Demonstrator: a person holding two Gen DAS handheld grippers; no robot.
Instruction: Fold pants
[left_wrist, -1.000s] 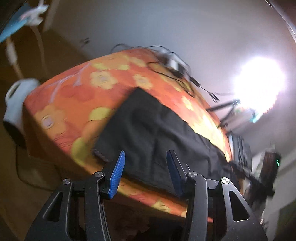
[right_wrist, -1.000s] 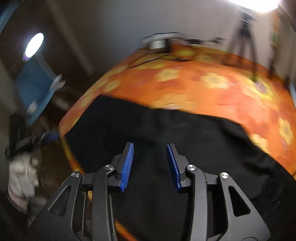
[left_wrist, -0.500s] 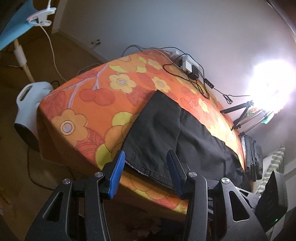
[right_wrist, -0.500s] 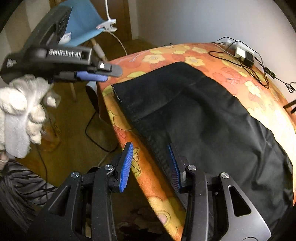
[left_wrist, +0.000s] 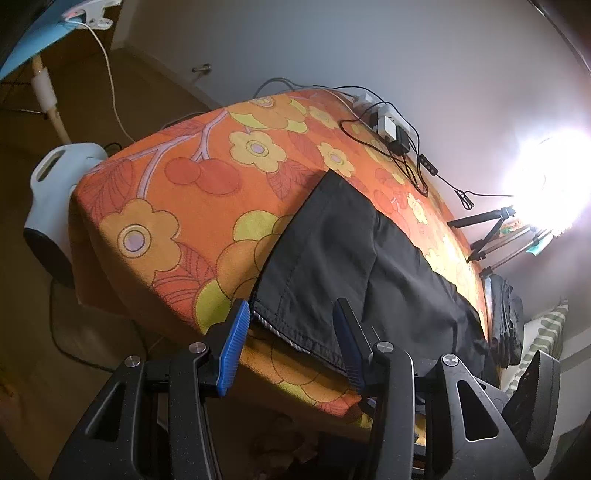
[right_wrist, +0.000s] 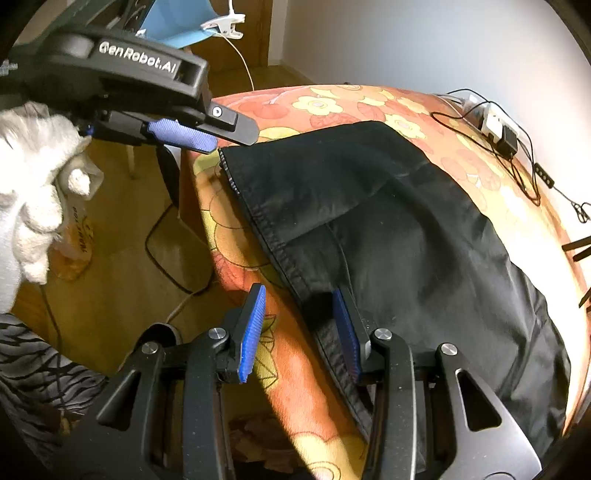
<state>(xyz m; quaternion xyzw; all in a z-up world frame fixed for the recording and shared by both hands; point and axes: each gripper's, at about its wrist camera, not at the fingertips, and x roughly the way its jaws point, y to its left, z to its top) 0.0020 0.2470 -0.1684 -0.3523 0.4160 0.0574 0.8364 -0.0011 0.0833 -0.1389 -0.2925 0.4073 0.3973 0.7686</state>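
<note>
Black pants lie flat on a table under an orange flowered cloth; their hem hangs at the near table edge. They also show in the right wrist view. My left gripper is open, its blue pads on either side of the hem's near corner, not closed on it. In the right wrist view the left gripper hovers by the hem's far corner. My right gripper is open at the hem's other end; its right pad lies against the cloth's edge.
A power strip with black cables lies at the table's far end. A white appliance stands on the wooden floor by the table corner. Tripods and a bright lamp stand at the right. Folded dark clothes hang beyond the table.
Both grippers have moved in to the pants' hem at the table edge; the right one swung from over the cloth to the hem. Both stay open.
</note>
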